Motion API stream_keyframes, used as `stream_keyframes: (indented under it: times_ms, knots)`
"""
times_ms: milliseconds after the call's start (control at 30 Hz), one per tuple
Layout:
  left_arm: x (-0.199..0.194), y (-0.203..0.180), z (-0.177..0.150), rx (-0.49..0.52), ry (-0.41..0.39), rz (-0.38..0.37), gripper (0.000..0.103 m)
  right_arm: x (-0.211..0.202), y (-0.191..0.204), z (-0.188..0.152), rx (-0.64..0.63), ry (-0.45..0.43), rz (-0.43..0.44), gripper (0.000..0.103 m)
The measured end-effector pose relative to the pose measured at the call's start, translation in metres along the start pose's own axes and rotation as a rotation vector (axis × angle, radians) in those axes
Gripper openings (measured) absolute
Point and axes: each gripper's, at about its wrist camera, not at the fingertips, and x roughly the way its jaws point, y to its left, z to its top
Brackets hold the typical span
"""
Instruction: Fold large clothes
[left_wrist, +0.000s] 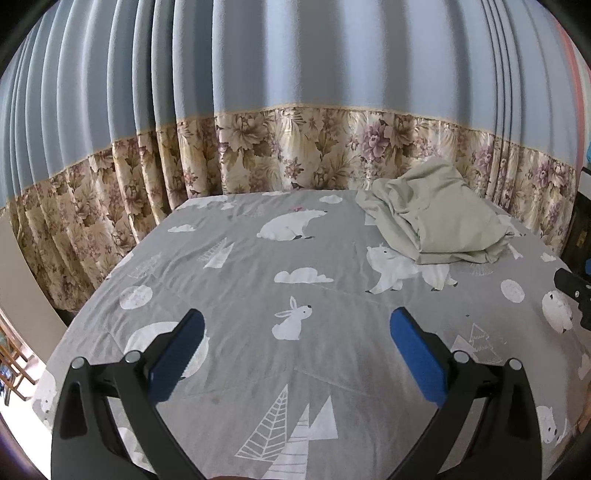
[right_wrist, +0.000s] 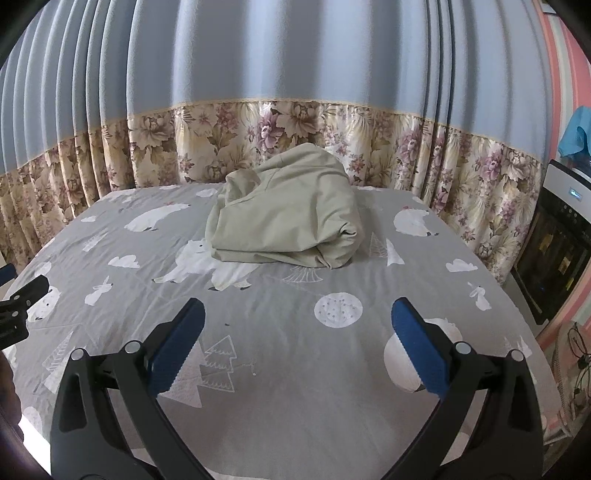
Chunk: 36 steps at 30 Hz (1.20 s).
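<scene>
A crumpled beige garment (right_wrist: 284, 218) sits heaped at the far side of the bed (right_wrist: 295, 387), close against the floral curtain (right_wrist: 229, 140), as I hold both tools low over the grey animal-print sheet (left_wrist: 240, 280) with nothing in either. My right gripper (right_wrist: 297, 321) has its blue-padded fingers (right_wrist: 177, 343) spread wide and empty, and the pile lies straight ahead of them, well apart, slightly left of the gap's centre line. My left gripper (left_wrist: 297, 323) is likewise wide and empty; from its view the garment (left_wrist: 436, 221) lies ahead and off to the right, well clear of both pads. The main risk, as I judge it, is the heap itself: the folds are bunched and layered, so a pinch into the mass could catch several layers at once and lift a knot instead of a single edge, leaving the cloth impossible to spread flat. I cannot make out a collar, hem or sleeve from here, so picking a true corner is guesswork. A second hazard is the sheet beneath, loose and lightly wrinkled; a low grasp could nip it along with the garment. The curtain hanging just behind the pile could also snag if I reach too deep.
</scene>
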Motion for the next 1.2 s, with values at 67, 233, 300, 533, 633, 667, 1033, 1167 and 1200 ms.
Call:
stream_keyframes:
  times_ms: [67,233,300,533,633,667,1033,1167,1200]
  knots:
    - [0.002,0.000,-0.001,-0.003,0.009,-0.004,0.101,0.002,0.000,0.000,0.000,-0.003,-0.001,0.100]
    - [0.002,0.000,0.001,-0.011,0.000,-0.004,0.101,0.003,-0.001,0.000,0.005,-0.009,-0.003,0.100]
    - [0.003,-0.001,0.002,-0.012,-0.003,0.002,0.101,0.001,-0.001,0.000,0.005,-0.010,-0.006,0.100]
    - [0.004,-0.006,0.001,0.004,-0.003,0.018,0.101,0.003,0.001,0.001,-0.001,-0.010,-0.003,0.100]
    - [0.001,-0.008,0.003,0.001,-0.010,0.010,0.101,0.002,0.002,0.001,-0.001,-0.009,0.002,0.100]
    - [0.000,-0.008,0.003,0.000,-0.013,0.006,0.101,0.002,0.002,0.001,-0.003,-0.011,-0.001,0.100]
    - [-0.001,-0.010,0.008,-0.004,-0.017,0.005,0.101,0.002,0.003,-0.001,-0.003,-0.010,0.000,0.100]
    - [0.000,-0.011,0.008,-0.003,-0.017,0.015,0.101,0.002,0.004,-0.001,-0.004,-0.012,-0.001,0.100]
    - [0.001,-0.011,0.008,-0.005,-0.013,0.017,0.101,0.003,0.004,-0.001,-0.002,-0.011,-0.001,0.100]
